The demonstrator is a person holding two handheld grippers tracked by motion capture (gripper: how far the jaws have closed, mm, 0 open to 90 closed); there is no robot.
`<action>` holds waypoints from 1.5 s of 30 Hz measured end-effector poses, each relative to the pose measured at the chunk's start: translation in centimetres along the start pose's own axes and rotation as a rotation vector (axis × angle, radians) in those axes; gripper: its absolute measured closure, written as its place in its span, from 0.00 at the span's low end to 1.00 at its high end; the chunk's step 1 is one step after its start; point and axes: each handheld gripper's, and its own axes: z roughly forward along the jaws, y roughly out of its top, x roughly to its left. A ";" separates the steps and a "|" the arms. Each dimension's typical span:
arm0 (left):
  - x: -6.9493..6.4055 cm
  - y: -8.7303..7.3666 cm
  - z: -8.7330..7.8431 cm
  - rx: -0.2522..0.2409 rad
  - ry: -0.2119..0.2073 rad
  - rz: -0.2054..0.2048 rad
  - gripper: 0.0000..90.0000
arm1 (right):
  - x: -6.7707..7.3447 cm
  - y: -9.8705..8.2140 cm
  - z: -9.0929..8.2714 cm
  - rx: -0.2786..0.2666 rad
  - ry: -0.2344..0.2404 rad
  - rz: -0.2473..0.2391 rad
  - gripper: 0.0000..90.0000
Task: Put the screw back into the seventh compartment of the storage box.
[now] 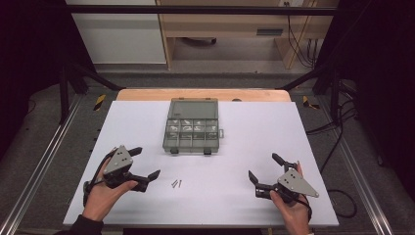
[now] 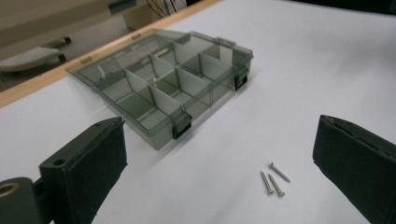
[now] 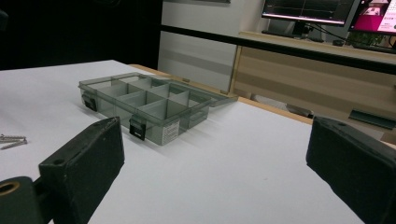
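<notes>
A smoky clear compartment box [image 1: 191,126] lies in the middle of the white table with its lid folded back; small pale parts sit in its rear cells. The box [image 2: 168,88] is ahead in the left gripper view, and the box [image 3: 144,105] stands at the left in the right gripper view. Three loose screws [image 1: 176,183] lie on the table in front of it, also seen as screws [image 2: 274,178] and screws [image 3: 11,140]. My left gripper [image 1: 145,162] is open at the front left, just left of the screws. My right gripper [image 1: 264,169] is open at the front right, holding nothing.
The white table top [image 1: 244,137] rests on a wooden board whose far edge shows behind the box. Dark frame bars [image 1: 195,10] and cables [image 1: 337,132] surround the table. A cabinet and monitors [image 3: 327,14] stand beyond.
</notes>
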 end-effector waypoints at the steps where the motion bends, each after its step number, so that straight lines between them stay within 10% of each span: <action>1: -0.1 0.1 0.3 0.017 -0.010 0.008 0.03 | 0.0 0.0 0.0 -0.001 0.000 0.002 0.05; 45: -0.8 3.0 6.3 0.477 -0.188 0.111 0.05 | 0.2 0.2 0.0 -0.004 0.008 0.025 0.04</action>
